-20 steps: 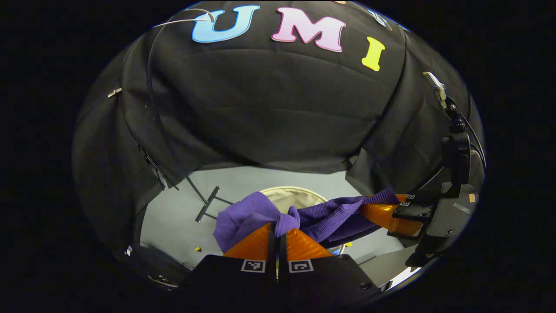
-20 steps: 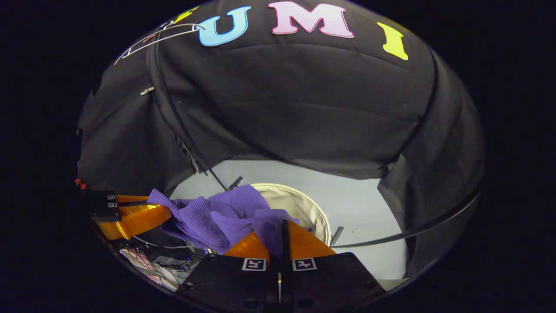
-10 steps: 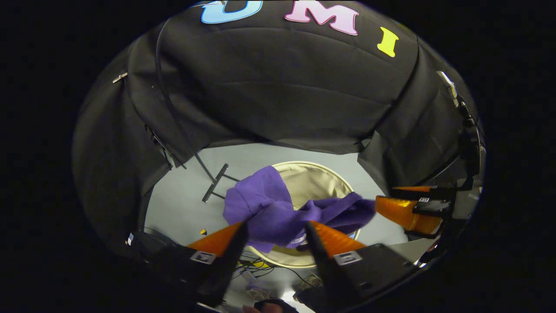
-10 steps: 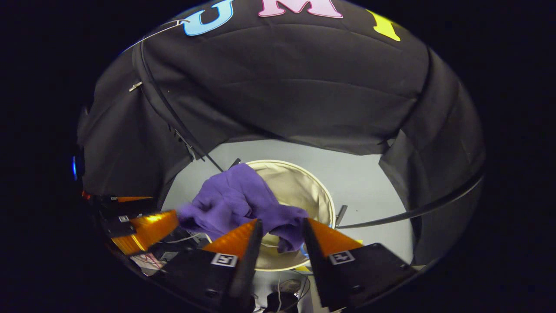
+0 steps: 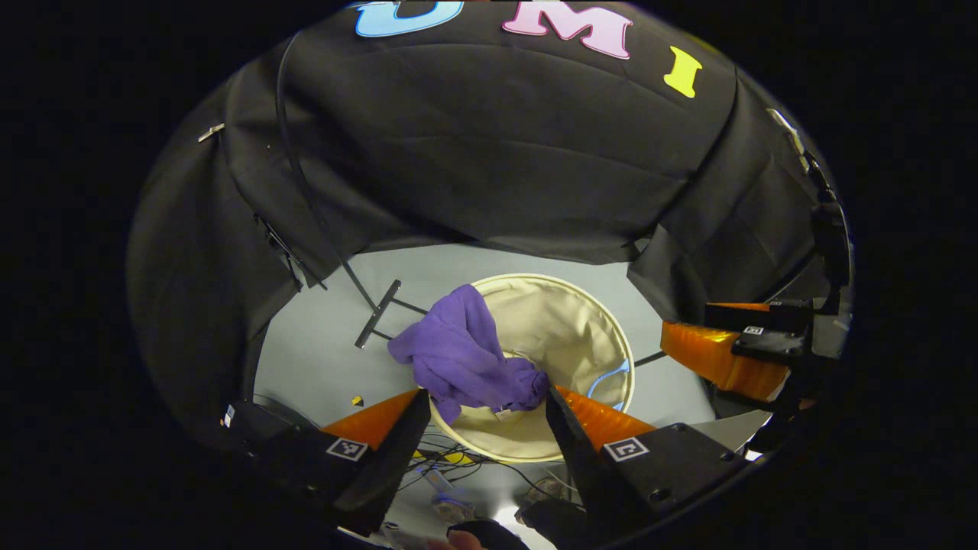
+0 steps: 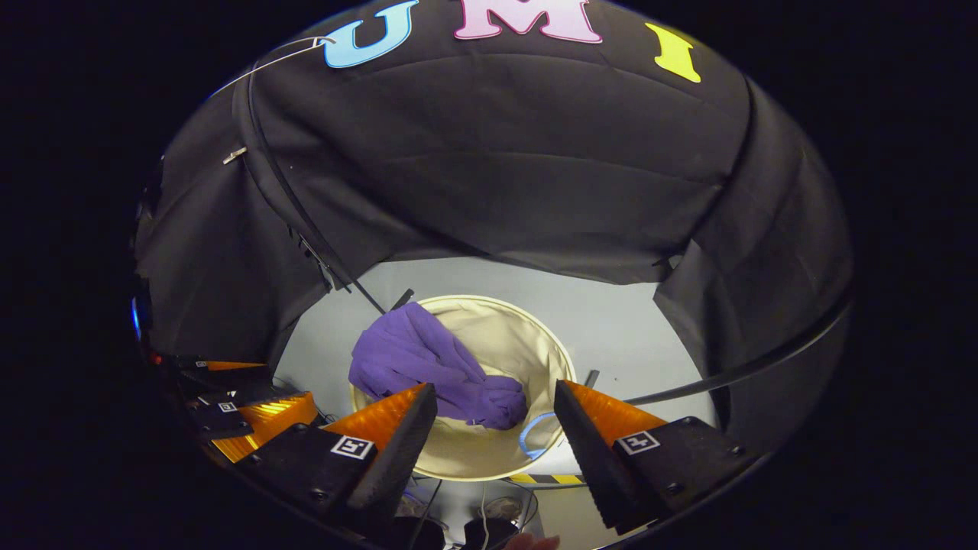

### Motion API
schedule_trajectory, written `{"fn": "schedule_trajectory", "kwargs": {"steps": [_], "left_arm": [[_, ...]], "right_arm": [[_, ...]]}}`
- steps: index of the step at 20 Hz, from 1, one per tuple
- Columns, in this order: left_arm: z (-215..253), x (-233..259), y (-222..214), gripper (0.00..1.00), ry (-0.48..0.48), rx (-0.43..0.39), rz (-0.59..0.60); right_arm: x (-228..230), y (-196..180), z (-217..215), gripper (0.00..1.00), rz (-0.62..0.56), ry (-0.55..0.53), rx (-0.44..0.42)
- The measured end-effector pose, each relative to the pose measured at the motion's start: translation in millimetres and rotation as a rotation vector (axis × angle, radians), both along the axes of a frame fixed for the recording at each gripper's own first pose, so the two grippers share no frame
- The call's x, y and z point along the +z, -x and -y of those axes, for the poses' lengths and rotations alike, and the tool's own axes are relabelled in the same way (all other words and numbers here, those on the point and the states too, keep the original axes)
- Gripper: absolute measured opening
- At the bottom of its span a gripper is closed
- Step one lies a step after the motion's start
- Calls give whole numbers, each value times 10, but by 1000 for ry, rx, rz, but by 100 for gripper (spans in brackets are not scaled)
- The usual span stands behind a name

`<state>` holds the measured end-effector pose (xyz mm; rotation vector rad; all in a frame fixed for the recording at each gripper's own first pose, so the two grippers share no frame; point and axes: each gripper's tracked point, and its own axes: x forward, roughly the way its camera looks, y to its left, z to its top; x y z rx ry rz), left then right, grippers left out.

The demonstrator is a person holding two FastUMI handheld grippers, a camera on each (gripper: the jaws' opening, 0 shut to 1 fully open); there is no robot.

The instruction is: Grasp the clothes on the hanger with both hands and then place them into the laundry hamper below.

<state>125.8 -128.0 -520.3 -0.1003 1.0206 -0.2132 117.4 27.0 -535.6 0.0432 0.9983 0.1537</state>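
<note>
A purple garment [image 5: 467,359] lies crumpled in the round beige laundry hamper [image 5: 569,321], with one part draped over the hamper's left rim. The right gripper view has the same garment [image 6: 428,363] and hamper [image 6: 527,347] below. My left gripper [image 5: 483,401] hangs open above the hamper, nothing between its fingers. My right gripper [image 6: 495,396] is open too, above the hamper's near side and empty. In the left gripper view the right gripper [image 5: 718,359] stands off to the right; in the right gripper view the left gripper [image 6: 260,412] sits at the lower left.
The hamper stands on a pale grey floor [image 5: 321,359]. A black stand foot [image 5: 376,325] and its thin pole rise at the left of the hamper. Cables [image 5: 458,458] lie on the floor near the hamper's front. Black cloth walls close in all round.
Both grippers went from shut on the purple garment to open. The garment dropped from between them into the hamper, and both grippers tilted to look down on it.
</note>
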Motion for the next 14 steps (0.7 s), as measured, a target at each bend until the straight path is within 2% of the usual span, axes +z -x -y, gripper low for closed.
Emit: {"fn": "schedule_trajectory", "kwargs": {"steps": [6, 14], "left_arm": [[-62, 399, -3, 96, 7, -4, 74], [-195, 1257, 174, 95, 20, -24, 240]], "right_arm": [[352, 63, 52, 99, 62, -11, -35], [1317, 98, 112, 99, 236, -22, -82]]}}
